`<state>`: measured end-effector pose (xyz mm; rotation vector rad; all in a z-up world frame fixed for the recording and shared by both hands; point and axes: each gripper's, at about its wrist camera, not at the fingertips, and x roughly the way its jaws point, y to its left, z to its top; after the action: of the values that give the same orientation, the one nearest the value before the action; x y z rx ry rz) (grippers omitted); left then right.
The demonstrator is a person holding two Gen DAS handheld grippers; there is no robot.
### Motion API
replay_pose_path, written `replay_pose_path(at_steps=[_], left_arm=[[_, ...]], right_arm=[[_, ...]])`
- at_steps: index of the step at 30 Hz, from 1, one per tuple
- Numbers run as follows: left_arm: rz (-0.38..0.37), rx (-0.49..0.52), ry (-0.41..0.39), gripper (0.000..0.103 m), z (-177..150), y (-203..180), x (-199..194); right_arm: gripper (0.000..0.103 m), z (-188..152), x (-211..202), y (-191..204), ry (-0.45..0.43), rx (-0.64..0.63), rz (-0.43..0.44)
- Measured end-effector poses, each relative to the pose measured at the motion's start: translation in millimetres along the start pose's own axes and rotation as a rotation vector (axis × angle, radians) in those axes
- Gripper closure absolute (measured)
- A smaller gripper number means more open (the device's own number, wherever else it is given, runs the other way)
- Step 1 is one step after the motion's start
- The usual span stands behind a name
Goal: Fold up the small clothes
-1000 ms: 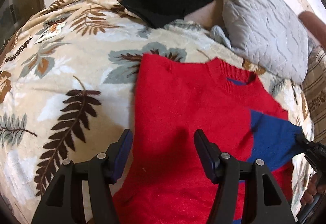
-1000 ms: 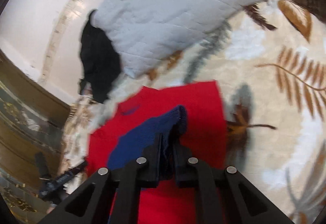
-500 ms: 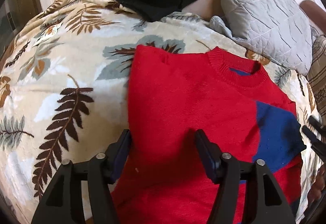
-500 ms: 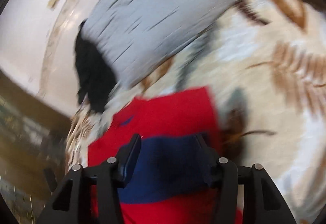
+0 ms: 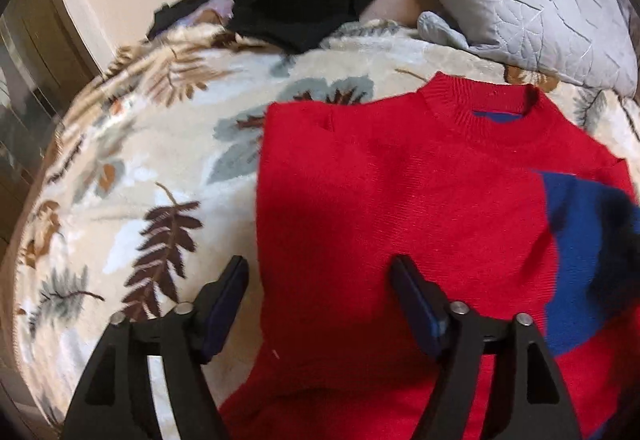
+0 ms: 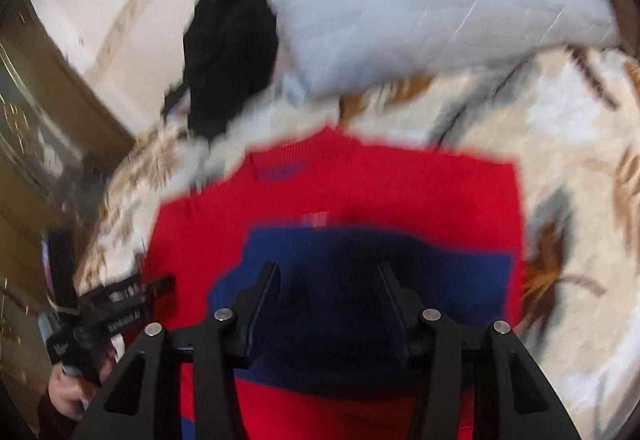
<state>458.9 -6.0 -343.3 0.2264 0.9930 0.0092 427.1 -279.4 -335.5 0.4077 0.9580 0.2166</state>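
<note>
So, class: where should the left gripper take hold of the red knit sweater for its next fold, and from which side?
Grip the red knit sweater at its straight left edge, coming from the leaf-print blanket side: the open left gripper already straddles that edge.

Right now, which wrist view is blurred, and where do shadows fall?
Right wrist view: heavy motion smear across the grey pillow and leaf-print blanket. Left wrist view: mostly sharp, slight blur at the edges; dark shadow on the red sweater's blue sleeve.
</note>
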Motion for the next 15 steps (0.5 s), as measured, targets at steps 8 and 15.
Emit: replay_pose_path(at_steps=[8,15], left_arm=[[0.07,0.039,-0.047,0.024,-9,0,-21],[0.078,0.022,-0.154,0.024,-22,14,-72]], right_arm=[[0.051,-14,-14,15,0.011,-0.049,0.02],[0.051,-29,-27,21,0.052,-0.025,0.052]])
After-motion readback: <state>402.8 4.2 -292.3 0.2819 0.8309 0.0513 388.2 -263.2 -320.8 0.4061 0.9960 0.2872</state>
